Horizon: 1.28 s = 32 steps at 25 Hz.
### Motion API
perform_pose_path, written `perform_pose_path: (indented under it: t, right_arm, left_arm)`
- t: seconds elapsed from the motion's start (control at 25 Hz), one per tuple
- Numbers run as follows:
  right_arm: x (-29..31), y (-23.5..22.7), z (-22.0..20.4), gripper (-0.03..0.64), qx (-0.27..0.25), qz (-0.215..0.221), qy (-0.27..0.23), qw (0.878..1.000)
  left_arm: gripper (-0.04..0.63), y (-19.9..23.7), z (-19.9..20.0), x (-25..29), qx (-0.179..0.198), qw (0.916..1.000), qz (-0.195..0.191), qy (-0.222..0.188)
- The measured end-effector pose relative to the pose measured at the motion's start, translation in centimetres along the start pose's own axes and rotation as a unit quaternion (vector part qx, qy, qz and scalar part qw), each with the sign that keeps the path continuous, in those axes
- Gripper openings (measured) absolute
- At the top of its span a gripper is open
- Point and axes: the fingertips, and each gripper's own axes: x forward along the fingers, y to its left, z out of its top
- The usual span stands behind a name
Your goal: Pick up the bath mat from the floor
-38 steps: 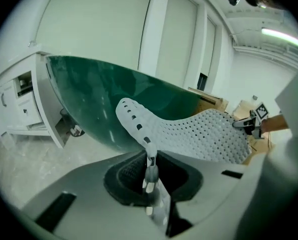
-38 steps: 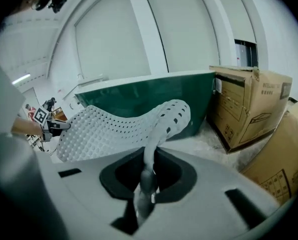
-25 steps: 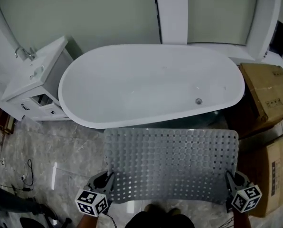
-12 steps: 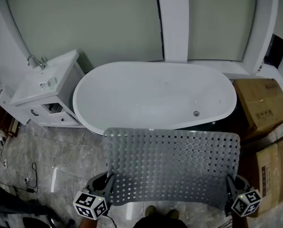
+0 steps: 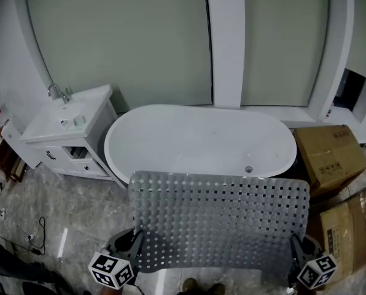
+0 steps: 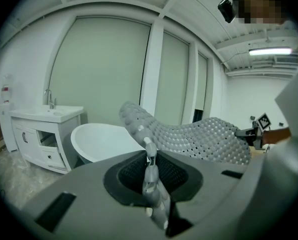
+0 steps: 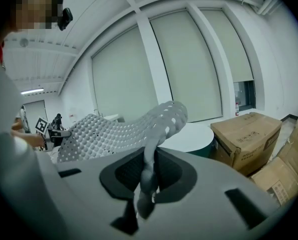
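The grey perforated bath mat [image 5: 220, 220] hangs spread out in the air in front of the white bathtub [image 5: 198, 141]. My left gripper [image 5: 134, 243] is shut on the mat's near left corner. My right gripper [image 5: 295, 248] is shut on its near right corner. In the left gripper view the mat's edge [image 6: 151, 176] is pinched between the jaws, and the mat [image 6: 194, 139] arches away to the right. The right gripper view shows the same: the mat's edge [image 7: 149, 176] is clamped, and the sheet [image 7: 114, 131] curves off to the left.
A white vanity with a sink and tap [image 5: 66, 128] stands left of the tub. Cardboard boxes [image 5: 327, 155] are stacked at the right. Cables [image 5: 35, 232] lie on the marble floor [image 5: 60, 208] at the left. A white pillar [image 5: 227, 42] rises behind the tub.
The mat has risen with both grippers, and the head view has tilted up: the tub and vanity now sit lower in the picture and look smaller. Both grips are unchanged.
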Motion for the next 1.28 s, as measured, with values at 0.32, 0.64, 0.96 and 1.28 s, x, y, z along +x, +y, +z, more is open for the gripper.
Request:
perform_pose_path:
  t: [0.32,0.64,0.96,1.28]
  right_arm:
    - [-3.4,0.4,2.8,0.046,0.010,-0.006,-0.032,0.999]
    - [-7.0,2.0,7.2,0.046,0.001,-0.011,-0.074,0.997]
    - [-8.9,4.0,8.9,0.046,0.010,-0.006,-0.104,0.995]
    - [-9.7,5.0,9.4,0.044,-0.001,-0.004,-0.110,0.994]
  left_arm:
    - [0.055,-1.3,3.9,-2.7,0.021,0.9991,-0.016,-0.034]
    - [0.055,-1.4,8.6,-5.6,0.022,0.9968,-0.021,-0.073]
    - [0.055,-1.7,10.9,-7.2,0.031,0.9951,-0.021,-0.091]
    - [0.055,-1.7,10.7,-8.2,0.034,0.9951,-0.022,-0.090]
